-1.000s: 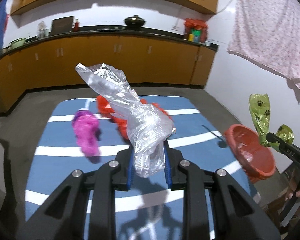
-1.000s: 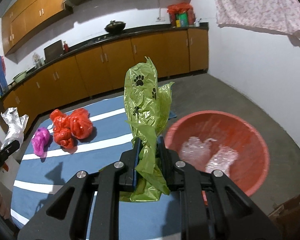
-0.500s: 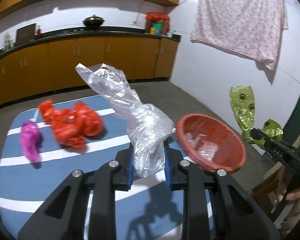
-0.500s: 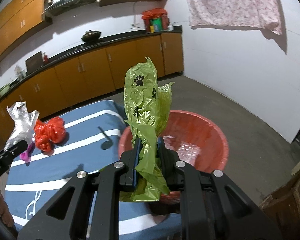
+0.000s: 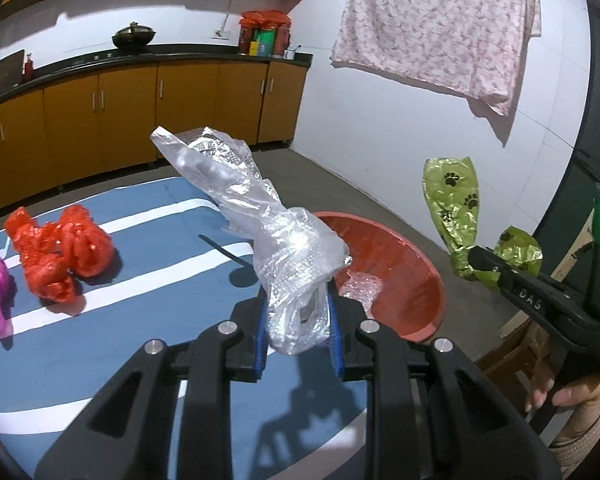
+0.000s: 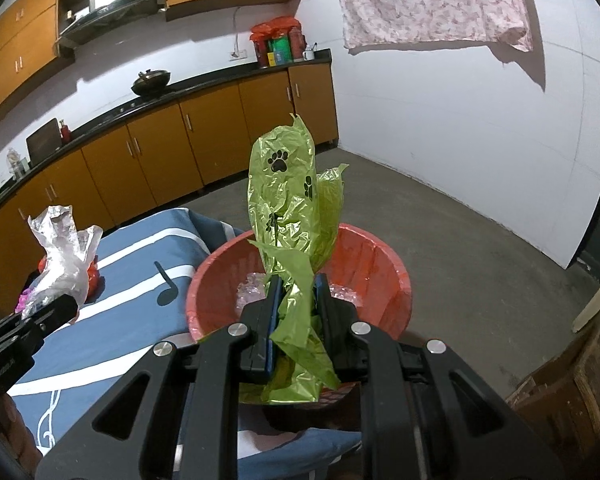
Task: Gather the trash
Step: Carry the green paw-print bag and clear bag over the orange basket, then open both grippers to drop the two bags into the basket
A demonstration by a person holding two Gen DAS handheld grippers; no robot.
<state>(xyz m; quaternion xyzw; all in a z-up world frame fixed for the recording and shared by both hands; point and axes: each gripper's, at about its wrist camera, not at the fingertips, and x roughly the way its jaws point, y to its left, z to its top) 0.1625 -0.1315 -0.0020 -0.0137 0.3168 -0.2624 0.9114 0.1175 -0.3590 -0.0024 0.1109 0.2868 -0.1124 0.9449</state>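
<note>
Left tool point(image 5: 298, 334) angled down clamping clear bag point(image 5: 276, 240), right tool point(image 6: 296, 320) likewise pinching green bag point(image 6: 296, 216)

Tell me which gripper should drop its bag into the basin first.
Right, probably. The right gripper holds the green bag directly in front of the red basin, which fills its view. The left gripper, shut on the clear bag, sees the basin off to one side.

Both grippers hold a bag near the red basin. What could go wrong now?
The light clear bag in the left gripper and the green paw-print bag in the right gripper may cling to the pads or drift past the red basin. The grippers may also collide above it.
</note>
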